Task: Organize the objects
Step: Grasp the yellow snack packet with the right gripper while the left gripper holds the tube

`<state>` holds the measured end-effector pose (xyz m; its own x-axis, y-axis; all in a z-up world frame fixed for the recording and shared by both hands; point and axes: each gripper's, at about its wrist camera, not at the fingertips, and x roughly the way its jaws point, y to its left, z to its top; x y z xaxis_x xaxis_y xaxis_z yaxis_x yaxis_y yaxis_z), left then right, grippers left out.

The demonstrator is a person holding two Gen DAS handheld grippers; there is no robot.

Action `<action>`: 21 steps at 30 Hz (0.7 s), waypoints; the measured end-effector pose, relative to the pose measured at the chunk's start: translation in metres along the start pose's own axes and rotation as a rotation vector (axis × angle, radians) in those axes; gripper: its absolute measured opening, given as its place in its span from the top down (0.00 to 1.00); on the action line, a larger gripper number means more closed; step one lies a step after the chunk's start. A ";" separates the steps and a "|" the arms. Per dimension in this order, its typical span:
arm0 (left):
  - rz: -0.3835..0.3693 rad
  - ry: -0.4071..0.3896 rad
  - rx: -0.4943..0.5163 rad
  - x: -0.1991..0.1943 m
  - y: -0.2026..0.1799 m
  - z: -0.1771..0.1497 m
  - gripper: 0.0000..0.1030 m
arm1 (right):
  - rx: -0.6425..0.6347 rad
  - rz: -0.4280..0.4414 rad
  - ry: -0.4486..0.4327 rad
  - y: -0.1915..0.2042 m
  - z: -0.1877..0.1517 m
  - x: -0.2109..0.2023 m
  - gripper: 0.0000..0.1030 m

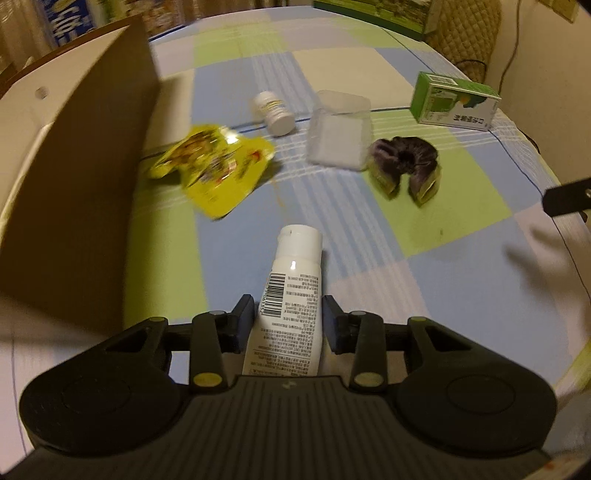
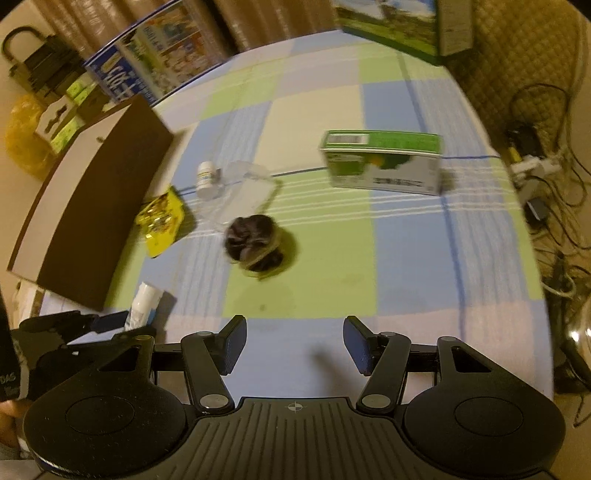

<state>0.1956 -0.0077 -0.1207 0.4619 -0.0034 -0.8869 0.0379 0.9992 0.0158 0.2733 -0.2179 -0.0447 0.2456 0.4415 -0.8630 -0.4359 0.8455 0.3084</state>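
Note:
My left gripper [image 1: 289,314] is shut on a white tube [image 1: 291,291] with a barcode, cap pointing away, held above the checked cloth; the same white tube [image 2: 142,304] shows at the lower left of the right wrist view. A brown cardboard box [image 1: 77,173] stands close on the left. Farther off on the cloth lie a yellow snack packet [image 1: 214,166], a small white pill bottle [image 1: 273,112], a clear plastic container [image 1: 338,129], a dark scrunchie [image 1: 404,164] and a green and white carton [image 1: 456,103]. My right gripper [image 2: 294,341] is open with nothing between its fingers, short of the scrunchie [image 2: 255,242].
The checked cloth [image 1: 424,229] covers the table. A green printed box [image 2: 391,26] and a blue printed pack [image 2: 147,51] stand at the far edge. Cables and a power strip [image 2: 532,166] lie off the right side. A quilted chair back [image 1: 465,29] is at the far right.

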 end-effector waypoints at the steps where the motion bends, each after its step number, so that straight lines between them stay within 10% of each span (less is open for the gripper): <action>1: 0.005 -0.001 -0.009 -0.004 0.003 -0.004 0.67 | -0.014 0.008 0.004 0.005 0.001 0.003 0.46; 21: 0.241 -0.006 -0.411 -0.062 0.132 -0.082 0.67 | -0.307 0.165 -0.026 0.105 0.044 0.062 0.46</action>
<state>0.0989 0.1277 -0.1018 0.4195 0.2310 -0.8778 -0.4241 0.9049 0.0354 0.2808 -0.0884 -0.0485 0.1707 0.5752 -0.8000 -0.7105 0.6344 0.3045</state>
